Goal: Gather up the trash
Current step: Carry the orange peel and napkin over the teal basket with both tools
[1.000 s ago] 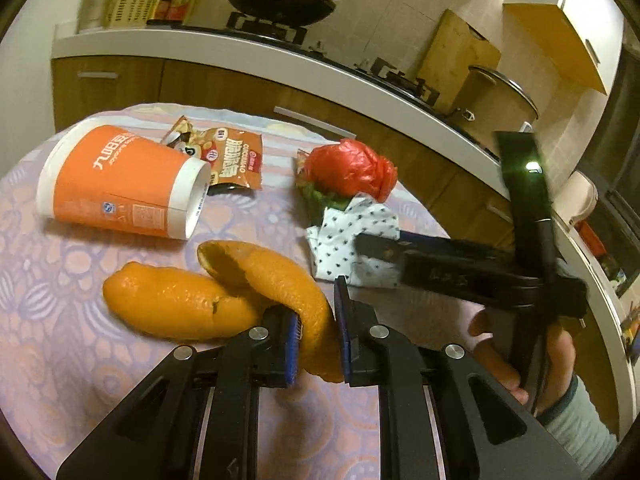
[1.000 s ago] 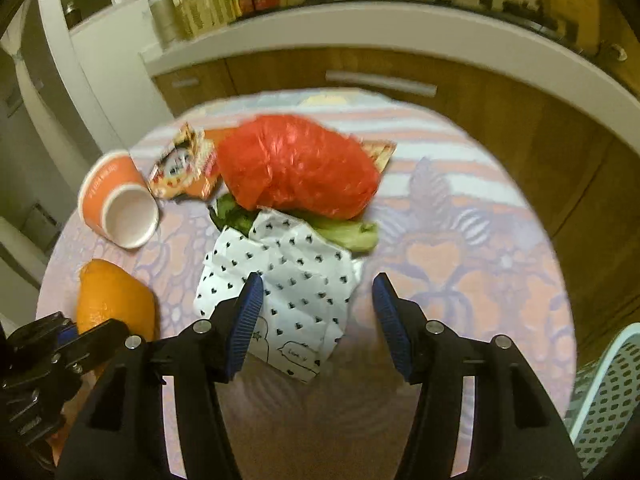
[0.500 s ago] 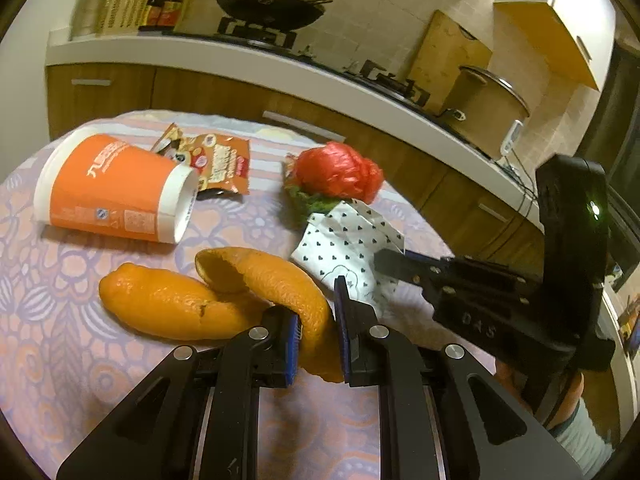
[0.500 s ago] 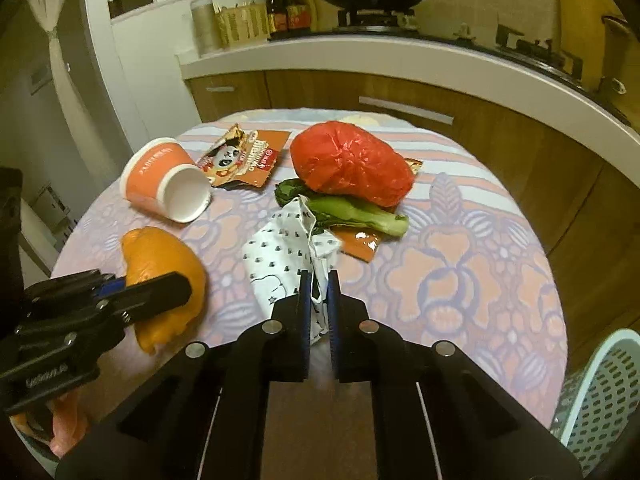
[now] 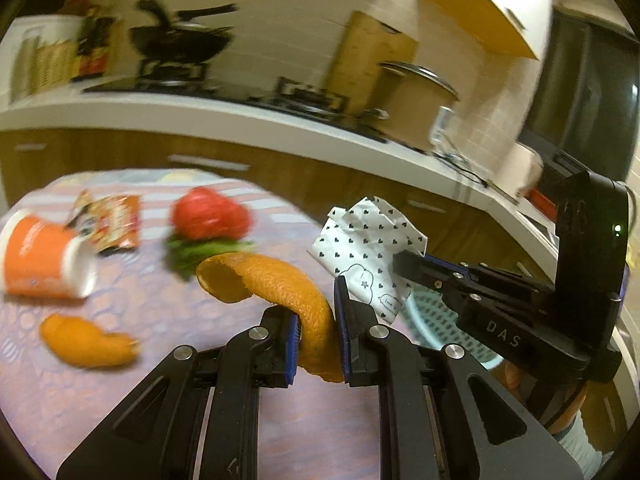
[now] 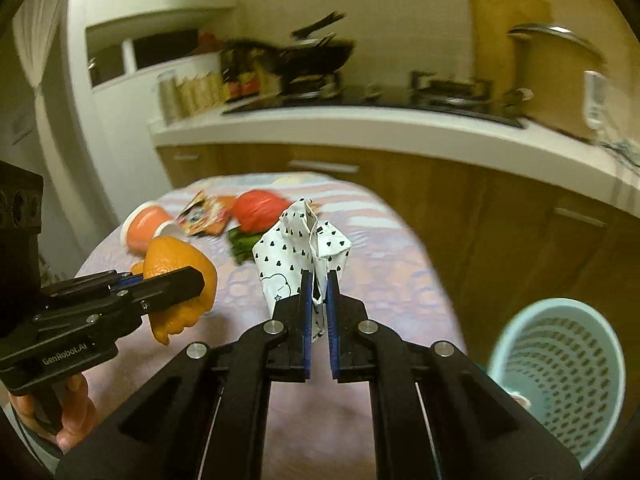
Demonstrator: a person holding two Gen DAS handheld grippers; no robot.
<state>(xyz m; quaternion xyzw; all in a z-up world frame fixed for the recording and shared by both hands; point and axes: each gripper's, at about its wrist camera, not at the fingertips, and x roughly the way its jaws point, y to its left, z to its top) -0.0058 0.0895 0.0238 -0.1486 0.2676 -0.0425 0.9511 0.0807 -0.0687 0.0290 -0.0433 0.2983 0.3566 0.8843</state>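
While the left gripper [image 5: 316,334] is pinching a curled strip of orange peel [image 5: 280,284] between its blue pads and holding it clear of the table, the right gripper [image 6: 319,312] is clamping a crumpled white paper napkin printed with small black hearts [image 6: 294,240], its jaws nearly together on the paper's lower edge. The napkin is standing up above the right gripper's fingertips, off the round table covered in a pale purple flowered cloth [image 6: 380,264].

A second piece of orange peel [image 5: 86,340] is lying on the cloth at the near left. Farther back on the left, an orange paper cup with a white rim [image 5: 44,262] is lying on its side, with a torn orange snack wrapper [image 5: 110,220] just beyond it. A crumpled red plastic bag [image 5: 208,216] is sitting near the far middle of the table, resting on some green leafy scraps [image 5: 200,250].

A pale blue perforated plastic waste basket [image 6: 560,376] is standing beside the table at the near right, below its edge. A person's hand [image 6: 68,412] is gripping the left gripper's handle at the near left.
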